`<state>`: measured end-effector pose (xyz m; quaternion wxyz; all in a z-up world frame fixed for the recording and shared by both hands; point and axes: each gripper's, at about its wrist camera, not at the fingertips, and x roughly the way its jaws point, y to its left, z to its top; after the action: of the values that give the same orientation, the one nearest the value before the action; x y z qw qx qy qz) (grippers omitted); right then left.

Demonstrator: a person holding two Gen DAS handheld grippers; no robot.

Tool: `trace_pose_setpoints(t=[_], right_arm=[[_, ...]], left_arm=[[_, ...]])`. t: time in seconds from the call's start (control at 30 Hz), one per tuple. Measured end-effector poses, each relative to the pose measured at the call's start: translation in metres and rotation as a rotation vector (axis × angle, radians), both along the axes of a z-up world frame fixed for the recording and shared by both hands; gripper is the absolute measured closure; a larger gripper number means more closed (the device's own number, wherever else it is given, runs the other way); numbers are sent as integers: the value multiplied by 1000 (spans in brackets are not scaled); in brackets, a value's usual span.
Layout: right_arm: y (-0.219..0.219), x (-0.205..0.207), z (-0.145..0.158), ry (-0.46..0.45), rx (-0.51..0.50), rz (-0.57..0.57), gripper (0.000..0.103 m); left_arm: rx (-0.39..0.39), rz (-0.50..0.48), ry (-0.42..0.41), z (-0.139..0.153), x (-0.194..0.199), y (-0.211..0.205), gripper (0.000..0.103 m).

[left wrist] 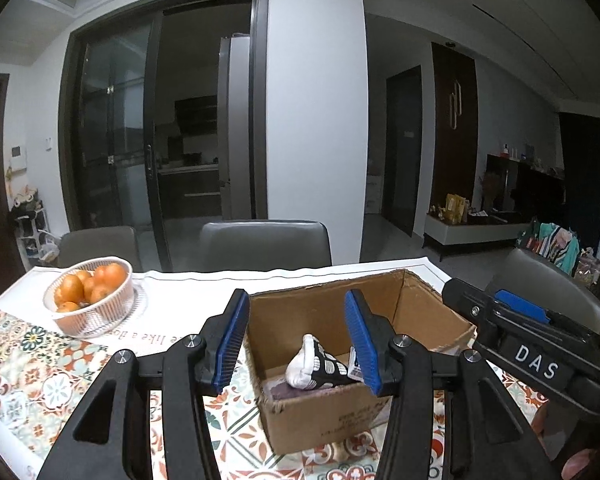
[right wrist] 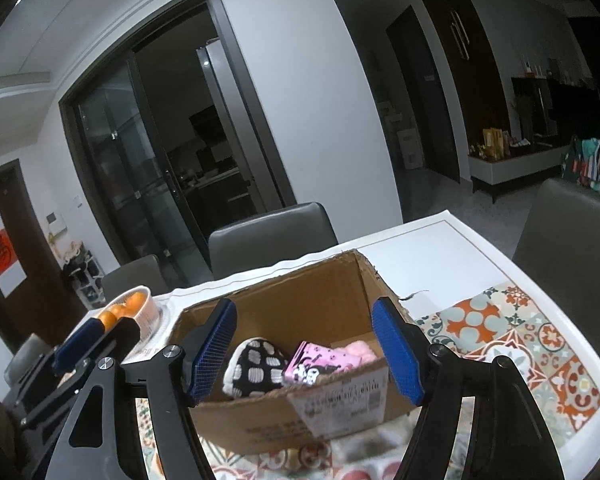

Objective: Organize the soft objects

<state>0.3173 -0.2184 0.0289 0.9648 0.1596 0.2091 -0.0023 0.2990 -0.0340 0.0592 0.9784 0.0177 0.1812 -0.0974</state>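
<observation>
I'm looking across a dining table (right wrist: 452, 240) covered by a white cloth with a tiled orange-and-teal patterned mat (right wrist: 512, 332) over its near part. Grey chairs (left wrist: 264, 244) stand along the far edge, and behind them is a dark glass sliding door (left wrist: 116, 128) and a white wall pillar. A white wire basket of oranges (left wrist: 90, 296) sits to the left on the cloth, well apart from the cardboard box (left wrist: 328, 420).

The box stands open-topped on the mat, its near wall facing me. To its right the table is bare up to the far corner; to its left there is free mat between it and the basket.

Inside the box, a black-and-white rolled sock (right wrist: 256, 364) lies on the left, its long axis running roughly from the near wall back toward the far one, white end tilted up in the left view. A pink patterned sock (right wrist: 320, 360) lies beside it on the right, touching it.

My left gripper (left wrist: 296, 340) hangs above the box's near left corner, fingers partly apart and empty. My right gripper (right wrist: 308, 348) hangs over the near wall, fingers set wider, nothing between the pads.
</observation>
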Motion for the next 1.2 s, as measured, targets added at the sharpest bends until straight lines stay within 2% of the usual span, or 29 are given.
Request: trace_pose_setpoints(t=[0.23, 0.57, 0.9, 1.0, 1.2], right_arm=[[9, -40, 16, -16, -40, 12, 31], [18, -98, 28, -23, -113, 21, 31], [23, -149, 24, -9, -177, 32, 31], [24, -161, 21, 0, -193, 22, 27], [24, -190, 11, 4, -212, 8, 25]], left_arm=[[0, 21, -13, 15, -38, 6, 53], [14, 48, -15, 20, -92, 12, 49], [34, 81, 0, 12, -141, 20, 41], [45, 84, 5, 8, -155, 19, 38], [36, 80, 31, -6, -182, 22, 30]])
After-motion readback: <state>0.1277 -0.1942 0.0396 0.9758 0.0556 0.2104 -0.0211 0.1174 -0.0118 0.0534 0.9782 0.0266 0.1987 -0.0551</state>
